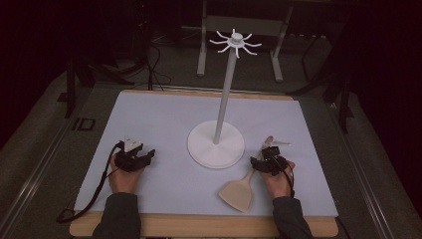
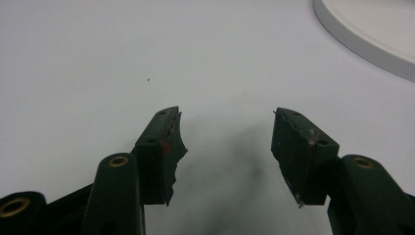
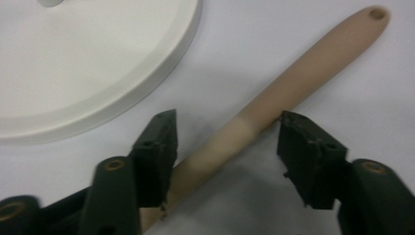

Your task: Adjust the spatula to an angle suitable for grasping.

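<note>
A beige spatula (image 1: pixel 240 190) lies flat on the pale mat, blade toward the front edge, handle (image 3: pixel 298 78) running up past my right gripper (image 1: pixel 269 160). In the right gripper view that gripper (image 3: pixel 227 128) is open, its jaws on either side of the handle with a gap left at the right jaw. A white stand with a round base (image 1: pixel 199 149) and a tall pole topped by several hook arms (image 1: pixel 236 42) rises at the mat's middle. My left gripper (image 1: pixel 135 155) rests on the mat at the left; in its own view (image 2: pixel 226 122) the jaws are open over bare mat.
The pale mat (image 1: pixel 164 119) covers a wooden table whose front edge (image 1: pixel 199 225) runs along the bottom. The stand's base rim (image 2: pixel 362 44) is at the upper right of the left gripper view. Dark floor, cables and metal frame legs (image 1: pixel 201 55) lie beyond the table.
</note>
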`<state>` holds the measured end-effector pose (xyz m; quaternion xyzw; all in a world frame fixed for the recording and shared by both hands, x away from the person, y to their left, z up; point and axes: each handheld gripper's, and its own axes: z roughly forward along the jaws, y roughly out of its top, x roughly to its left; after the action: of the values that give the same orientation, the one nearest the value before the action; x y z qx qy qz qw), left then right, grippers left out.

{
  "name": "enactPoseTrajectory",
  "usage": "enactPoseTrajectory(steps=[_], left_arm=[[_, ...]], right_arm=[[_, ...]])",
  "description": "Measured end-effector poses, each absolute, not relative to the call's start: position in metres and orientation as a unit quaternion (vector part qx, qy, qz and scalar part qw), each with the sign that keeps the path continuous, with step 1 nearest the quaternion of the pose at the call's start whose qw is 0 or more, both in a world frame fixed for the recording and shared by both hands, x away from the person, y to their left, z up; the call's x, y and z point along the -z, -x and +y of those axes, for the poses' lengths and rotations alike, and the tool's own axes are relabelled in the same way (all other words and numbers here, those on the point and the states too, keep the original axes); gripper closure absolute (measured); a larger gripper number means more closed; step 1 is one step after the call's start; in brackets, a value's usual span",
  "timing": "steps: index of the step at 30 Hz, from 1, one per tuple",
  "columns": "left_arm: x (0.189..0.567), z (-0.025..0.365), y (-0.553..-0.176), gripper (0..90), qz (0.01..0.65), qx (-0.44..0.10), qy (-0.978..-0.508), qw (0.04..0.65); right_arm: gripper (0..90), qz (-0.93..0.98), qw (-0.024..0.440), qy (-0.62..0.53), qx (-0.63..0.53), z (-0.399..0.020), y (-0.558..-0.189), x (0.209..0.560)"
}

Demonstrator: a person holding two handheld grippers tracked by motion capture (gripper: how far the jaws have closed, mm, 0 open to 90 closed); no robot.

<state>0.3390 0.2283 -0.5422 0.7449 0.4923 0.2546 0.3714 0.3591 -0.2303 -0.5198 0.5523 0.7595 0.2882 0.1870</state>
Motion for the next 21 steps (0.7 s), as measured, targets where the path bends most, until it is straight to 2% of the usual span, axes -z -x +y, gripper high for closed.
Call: enactPoseTrajectory(steps=[3, 6, 10, 13, 18, 21], left_arm=[[0.542, 0.228, -0.339, 44.5, 0.493, -0.254, -0.745, 0.371], [0.542, 0.228, -0.339, 44.5, 0.493, -0.254, -0.745, 0.371], [0.542, 0.228, -0.339, 44.4, 0.493, -0.254, -0.745, 0.371], [0.542, 0.228, -0.339, 44.3, 0.493, -0.254, -0.745, 0.371], [0.542, 0.228, -0.339, 44.1, 0.493, -0.254, -0.745, 0.371], [0.542, 0.228, -0.339, 43.8, 0.493, -0.254, -0.745, 0.371]], right_arm=[[55.5, 0.762, 0.189, -0.549, -0.287, -0.233, -0.363, 0.514], [55.6, 0.759, 0.175, -0.558, -0.287, -0.235, -0.366, 0.512], [38.8, 0.75, 0.158, -0.572, -0.291, -0.231, -0.358, 0.517], [33.6, 0.745, 0.156, -0.58, -0.291, -0.224, -0.348, 0.522], [32.6, 0.77, 0.172, -0.553, -0.268, -0.206, -0.333, 0.523], [36.5, 0.788, 0.19, -0.531, -0.247, -0.2, -0.328, 0.522]])
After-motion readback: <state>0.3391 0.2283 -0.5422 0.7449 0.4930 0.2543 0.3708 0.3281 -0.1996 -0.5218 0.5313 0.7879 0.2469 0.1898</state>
